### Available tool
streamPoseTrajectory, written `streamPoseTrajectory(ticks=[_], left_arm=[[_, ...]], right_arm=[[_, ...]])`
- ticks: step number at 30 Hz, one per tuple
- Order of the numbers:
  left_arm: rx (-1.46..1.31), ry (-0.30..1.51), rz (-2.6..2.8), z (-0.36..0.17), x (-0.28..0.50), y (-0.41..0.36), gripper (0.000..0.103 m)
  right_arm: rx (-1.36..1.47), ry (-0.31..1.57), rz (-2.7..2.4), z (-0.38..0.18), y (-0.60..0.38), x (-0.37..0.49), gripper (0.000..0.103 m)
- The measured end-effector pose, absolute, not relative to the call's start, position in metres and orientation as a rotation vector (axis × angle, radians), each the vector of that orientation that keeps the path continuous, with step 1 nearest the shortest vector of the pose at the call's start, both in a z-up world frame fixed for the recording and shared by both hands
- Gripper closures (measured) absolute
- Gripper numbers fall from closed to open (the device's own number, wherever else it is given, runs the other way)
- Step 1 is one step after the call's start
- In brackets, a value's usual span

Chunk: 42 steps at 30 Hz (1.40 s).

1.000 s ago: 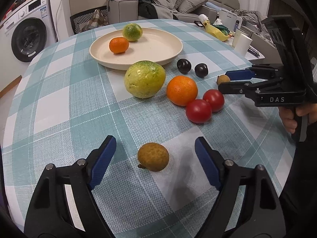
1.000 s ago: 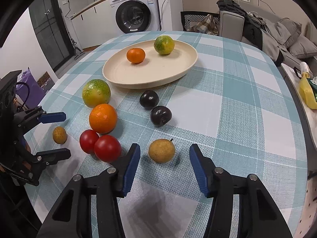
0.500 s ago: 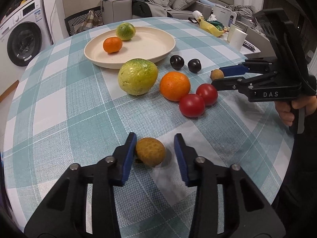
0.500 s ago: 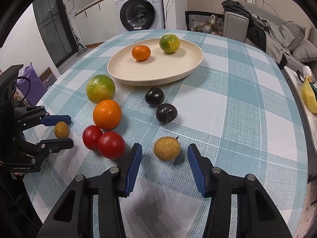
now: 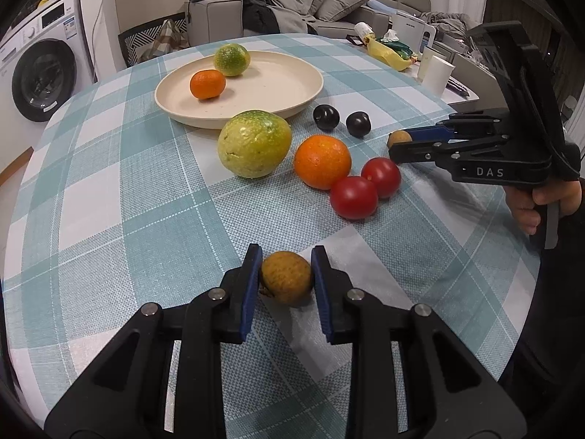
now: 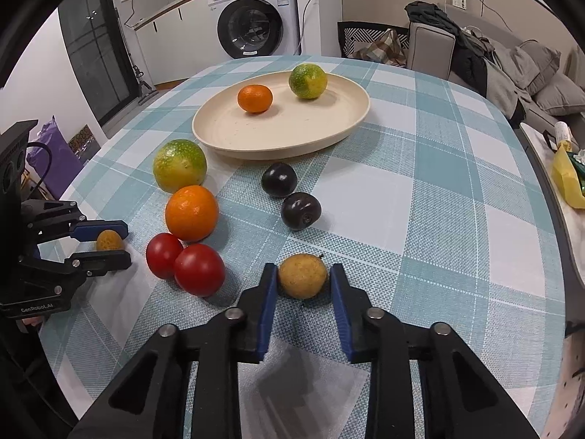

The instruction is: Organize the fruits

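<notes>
Since a second ago we see both claws narrow: the left gripper (image 5: 286, 278) now clenches a rough brown longan (image 5: 286, 277) low in the frame's center, blue pads touching both sides. The right gripper (image 6: 302, 289) flanks a yellowish longan (image 6: 302, 275); its left pad touches, the right shows a sliver of gap, so grasp or not, we cannot tell. Its body reads "DAS". Two glossy tomatoes (image 5: 367, 186) sit mid-right on the woven checked tablecloth (image 5: 109, 197); the cream plate (image 6: 329, 135) holds two citrus.
</notes>
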<state>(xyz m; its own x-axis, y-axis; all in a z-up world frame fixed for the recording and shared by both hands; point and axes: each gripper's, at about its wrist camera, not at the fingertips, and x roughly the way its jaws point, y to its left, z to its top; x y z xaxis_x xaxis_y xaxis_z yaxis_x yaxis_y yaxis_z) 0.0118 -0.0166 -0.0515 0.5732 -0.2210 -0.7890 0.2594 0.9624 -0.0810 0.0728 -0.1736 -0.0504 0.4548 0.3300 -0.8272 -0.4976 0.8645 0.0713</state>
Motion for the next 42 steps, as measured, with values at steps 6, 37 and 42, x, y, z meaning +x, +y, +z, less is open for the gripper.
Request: streamPoseTrajectory(ticks=[6, 37, 42], left_arm=[[0.030, 0.907, -0.278, -0.049, 0.012, -0.014, 0.078], [-0.089, 0.713, -0.175, -0.014, 0.032, 0.006, 0.078], [-0.088, 0.695, -0.159, -0.011, 0.041, 0.006, 0.078]], right_arm=[[-0.197, 0.966, 0.516, -0.050, -0.173, 0.071, 0.075], [-0.088, 0.793, 0.520, -0.024, -0.164, 0.069, 0.075], [-0.066, 0.769, 0.515, -0.019, -0.161, 0.071, 0.075]])
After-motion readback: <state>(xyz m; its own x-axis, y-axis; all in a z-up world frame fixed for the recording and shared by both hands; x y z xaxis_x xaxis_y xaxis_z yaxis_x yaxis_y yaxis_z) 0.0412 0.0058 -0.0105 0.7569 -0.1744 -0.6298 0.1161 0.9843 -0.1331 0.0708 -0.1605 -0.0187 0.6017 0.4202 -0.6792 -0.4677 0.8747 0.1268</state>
